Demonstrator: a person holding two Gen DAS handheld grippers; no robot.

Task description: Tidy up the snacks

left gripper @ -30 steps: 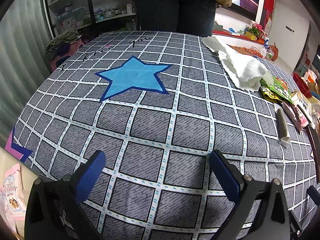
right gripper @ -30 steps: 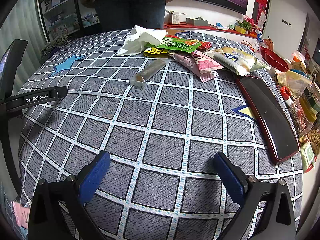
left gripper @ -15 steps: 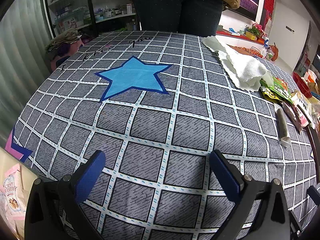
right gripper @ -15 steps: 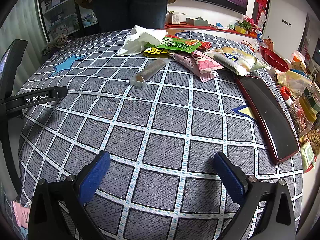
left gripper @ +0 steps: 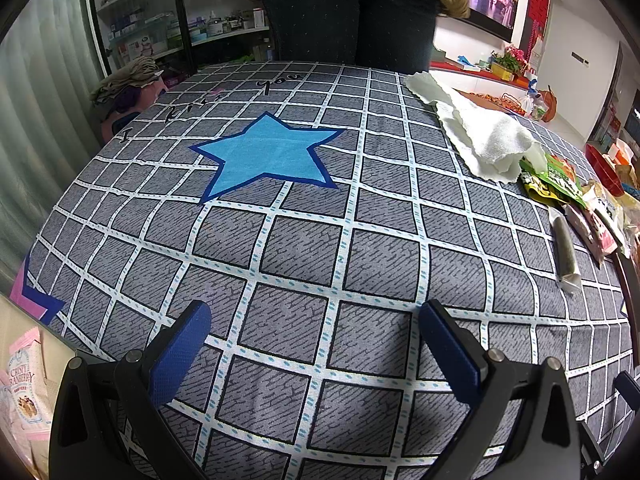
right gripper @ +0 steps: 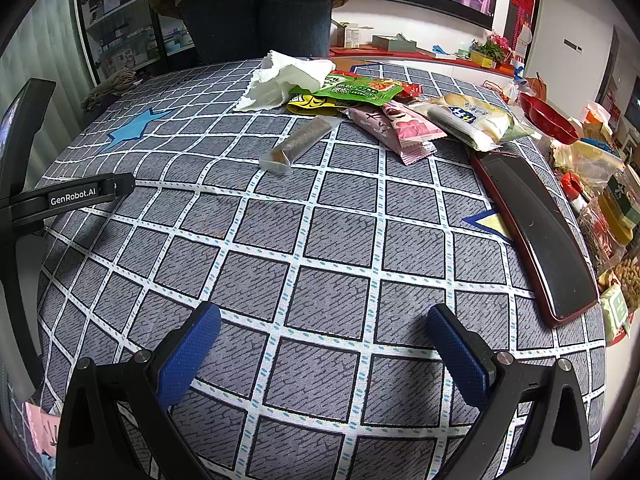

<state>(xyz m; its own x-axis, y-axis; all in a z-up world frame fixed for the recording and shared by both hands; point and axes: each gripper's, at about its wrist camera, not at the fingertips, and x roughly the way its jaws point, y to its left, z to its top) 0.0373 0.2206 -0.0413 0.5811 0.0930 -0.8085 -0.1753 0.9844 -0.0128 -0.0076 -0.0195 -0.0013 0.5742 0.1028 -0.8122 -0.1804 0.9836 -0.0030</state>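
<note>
- Left gripper (left gripper: 314,320): my fingers (left gripper: 178,354) are spread wide and hold nothing; only grey checked cloth of the surface (left gripper: 300,248) lies between them.
- Right gripper (right gripper: 322,326): fingers (right gripper: 456,350) equally wide apart, empty, over bare cloth well short of the snacks.
- Cut off, left view: the snack pile is squeezed against the right edge; only the green packet (left gripper: 554,178), pink packets (left gripper: 592,228) and brown bar (left gripper: 566,250) can be told apart there.
- Cut off, lower left: a pink "Crispy Cranberry" pack (left gripper: 22,384), off the cloth's edge, partly out of frame.
- Snacks, right view: brown bar (right gripper: 300,144) lies alone, nearest me; behind it pink packets (right gripper: 396,130), a cream bread pack (right gripper: 470,120), green packet (right gripper: 350,90) overlapping a yellow one (right gripper: 310,102).
- Paper towel (right gripper: 286,78): crumpled, touching the green packet.
- Dark red tray (right gripper: 536,234): empty, along the right side, just beside the pile.
- More bags past the tray, too crowded to identify.
- A standing person (right gripper: 256,4) at the far edge, head out of frame.
</note>
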